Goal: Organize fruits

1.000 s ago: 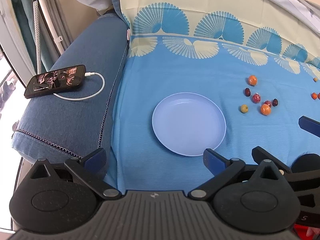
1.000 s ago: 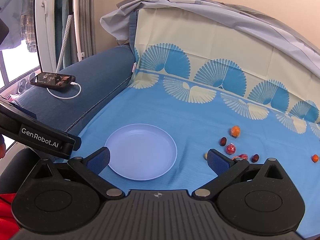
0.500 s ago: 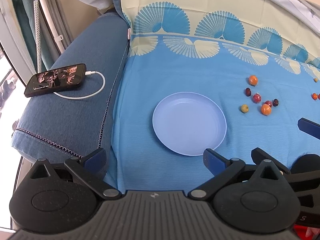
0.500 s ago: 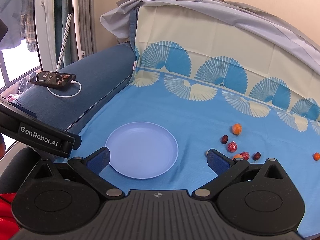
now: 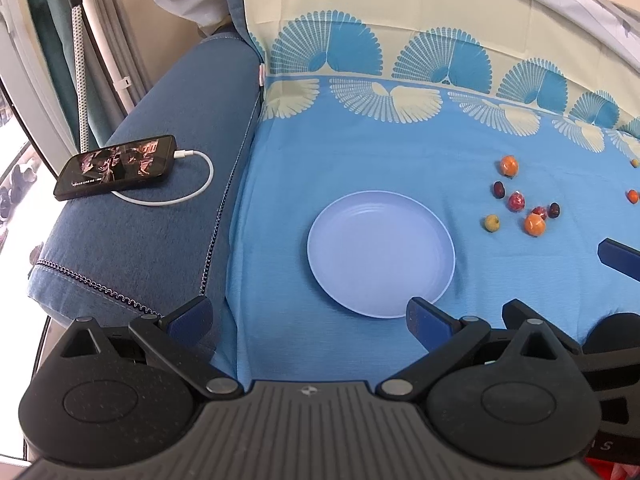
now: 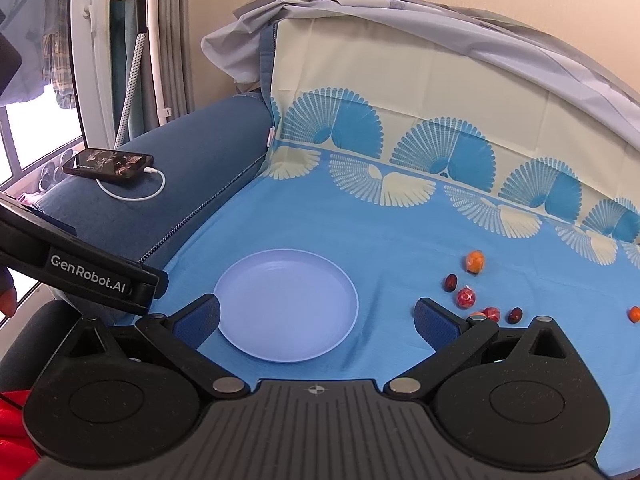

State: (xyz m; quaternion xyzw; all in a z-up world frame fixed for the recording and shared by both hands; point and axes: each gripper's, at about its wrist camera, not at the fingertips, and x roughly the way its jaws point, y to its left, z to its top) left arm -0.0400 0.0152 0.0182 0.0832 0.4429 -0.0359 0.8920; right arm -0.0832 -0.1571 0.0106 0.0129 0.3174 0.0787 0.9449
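An empty pale blue plate lies on the blue cloth; it also shows in the right wrist view. To its right lie several small fruits: an orange one, a dark one, a red one, a yellow one and another orange one. The right wrist view shows the orange fruit and the red fruit. My left gripper is open and empty near the plate's front left. My right gripper is open and empty over the plate's front edge.
A phone with a white cable lies on the blue sofa arm at the left. The patterned cloth covers the seat and runs up the backrest. A lone orange fruit sits far right.
Both grippers have drifted slightly; the plate and fruits sit a little differently in view. Nothing was taken hold of or let go.
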